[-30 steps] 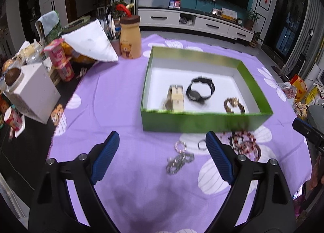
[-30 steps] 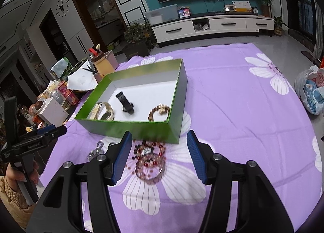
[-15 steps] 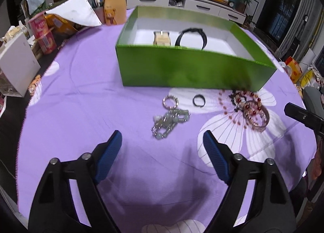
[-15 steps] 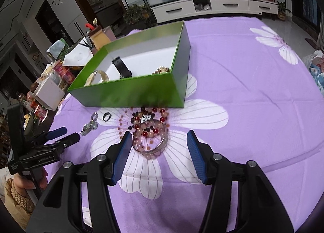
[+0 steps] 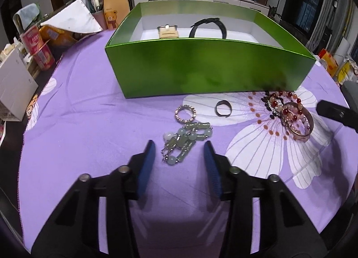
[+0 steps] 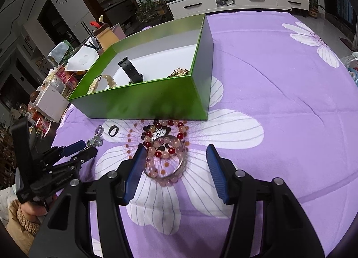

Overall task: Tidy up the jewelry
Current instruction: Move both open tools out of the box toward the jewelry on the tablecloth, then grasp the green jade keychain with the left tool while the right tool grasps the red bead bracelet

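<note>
Purple flowered cloth on the bench point(image 5: 89, 123), green box point(image 5: 208, 67) holding watches, left gripper point(image 5: 179, 155) jaws just narrowing, apart around the jade bracelet point(image 5: 185, 139), right gripper point(image 6: 174, 168) jaws apart over the beaded bracelets point(image 6: 165, 157)

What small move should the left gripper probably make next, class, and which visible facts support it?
Probably ease forward and close on the green bead bracelet. The left gripper has just been closing, yet its pads sit apart on either side of the bracelet's near end, not pressing it. The bracelet lies on the purple cloth, outside the green box.
</note>
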A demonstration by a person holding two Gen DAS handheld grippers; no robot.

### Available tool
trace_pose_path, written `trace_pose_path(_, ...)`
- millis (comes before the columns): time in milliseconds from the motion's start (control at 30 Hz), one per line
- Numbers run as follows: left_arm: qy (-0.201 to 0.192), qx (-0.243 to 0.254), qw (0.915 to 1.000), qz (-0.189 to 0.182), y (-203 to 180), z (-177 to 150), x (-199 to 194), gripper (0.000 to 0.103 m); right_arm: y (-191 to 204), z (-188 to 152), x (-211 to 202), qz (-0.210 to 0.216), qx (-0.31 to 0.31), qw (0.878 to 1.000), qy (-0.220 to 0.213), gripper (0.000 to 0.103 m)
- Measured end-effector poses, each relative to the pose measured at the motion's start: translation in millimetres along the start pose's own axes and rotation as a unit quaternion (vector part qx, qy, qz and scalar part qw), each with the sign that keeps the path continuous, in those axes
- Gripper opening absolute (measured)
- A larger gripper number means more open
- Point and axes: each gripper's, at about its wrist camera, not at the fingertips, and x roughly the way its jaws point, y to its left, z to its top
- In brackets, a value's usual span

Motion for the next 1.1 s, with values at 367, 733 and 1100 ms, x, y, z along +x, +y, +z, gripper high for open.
trace_pose_path(367,-0.001,-0.020,0.9994,-0.028,7,-5,-4,0.016,7,13,32,-0.013,-0.009,1.000,0.017,0.040)
trace_pose_path(733,0.001,-0.028,0.9991,-0.033,11,-6,-5,0.016,18,16,35,-0.036,-0.046,0.998,-0.002,0.007)
trace_pose_path(1100,-0.023,-0.038,0.9985,-0.032,16,1,-25,0.007,41,17,-4,-0.018,-0.084,0.995,-0.050,0.007)
